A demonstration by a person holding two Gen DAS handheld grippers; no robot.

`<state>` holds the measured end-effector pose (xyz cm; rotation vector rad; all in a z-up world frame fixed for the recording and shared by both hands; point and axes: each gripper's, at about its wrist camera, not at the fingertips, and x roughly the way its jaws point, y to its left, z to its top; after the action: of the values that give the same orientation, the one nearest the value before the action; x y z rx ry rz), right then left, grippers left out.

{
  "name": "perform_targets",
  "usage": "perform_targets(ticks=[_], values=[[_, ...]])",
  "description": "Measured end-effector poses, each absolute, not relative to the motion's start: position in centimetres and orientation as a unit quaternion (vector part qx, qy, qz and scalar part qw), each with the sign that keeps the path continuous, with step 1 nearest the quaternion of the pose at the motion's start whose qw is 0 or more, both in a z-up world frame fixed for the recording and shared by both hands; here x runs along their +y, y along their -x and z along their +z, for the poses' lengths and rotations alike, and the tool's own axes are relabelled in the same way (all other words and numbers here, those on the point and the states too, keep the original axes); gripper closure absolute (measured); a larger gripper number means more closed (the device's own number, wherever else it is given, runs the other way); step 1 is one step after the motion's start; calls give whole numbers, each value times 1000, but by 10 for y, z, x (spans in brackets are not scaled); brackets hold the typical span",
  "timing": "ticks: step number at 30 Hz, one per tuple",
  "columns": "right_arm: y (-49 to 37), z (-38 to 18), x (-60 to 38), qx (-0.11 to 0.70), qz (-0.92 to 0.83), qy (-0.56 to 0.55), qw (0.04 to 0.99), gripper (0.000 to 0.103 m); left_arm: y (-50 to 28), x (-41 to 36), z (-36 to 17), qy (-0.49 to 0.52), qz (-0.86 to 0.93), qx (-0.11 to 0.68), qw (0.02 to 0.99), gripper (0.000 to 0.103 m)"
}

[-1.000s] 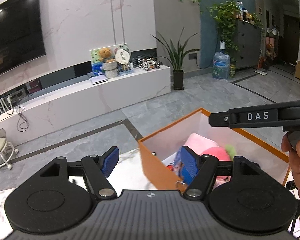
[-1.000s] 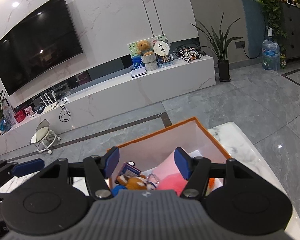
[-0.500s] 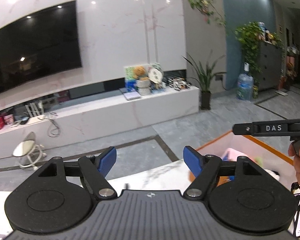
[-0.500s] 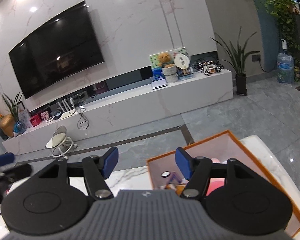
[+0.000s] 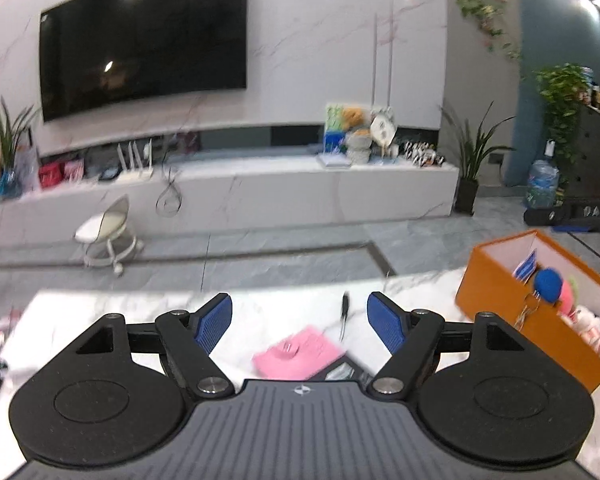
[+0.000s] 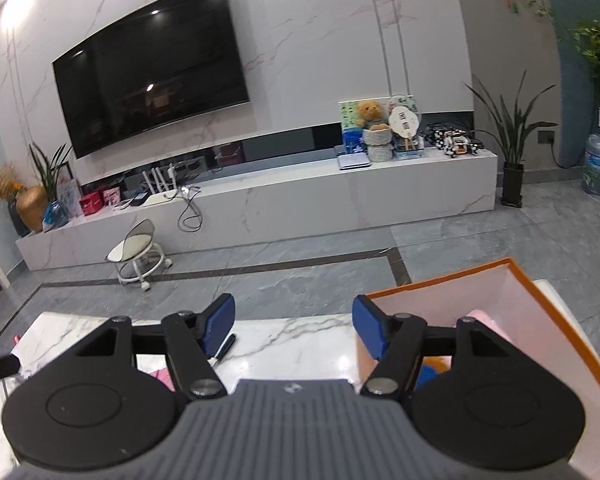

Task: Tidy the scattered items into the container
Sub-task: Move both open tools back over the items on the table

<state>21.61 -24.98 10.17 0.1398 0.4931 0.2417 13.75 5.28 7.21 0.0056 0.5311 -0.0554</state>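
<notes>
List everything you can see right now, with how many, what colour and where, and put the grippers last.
box: one, orange, right end of the table, toys inside
table: one, white marble, below both grippers
pink pad: one, flat on the table beneath the left gripper
pen: one, dark, on the table beyond the pad
television: one, black, on the wall
stool: one, white, on the floor
left gripper: blue pads, open, empty
right gripper: blue pads, open, empty, jaws just opening
</notes>
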Motion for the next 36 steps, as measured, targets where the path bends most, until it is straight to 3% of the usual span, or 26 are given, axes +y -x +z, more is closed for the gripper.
perform_targets(ticks=[12, 36], values=[[-205, 74, -191, 260, 182, -33, 948, 18, -119, 73, 36, -3, -37, 300, 953, 13], [-210, 20, -113, 319, 240, 34, 916, 16, -128, 54, -59, -45, -81, 435, 896, 13]])
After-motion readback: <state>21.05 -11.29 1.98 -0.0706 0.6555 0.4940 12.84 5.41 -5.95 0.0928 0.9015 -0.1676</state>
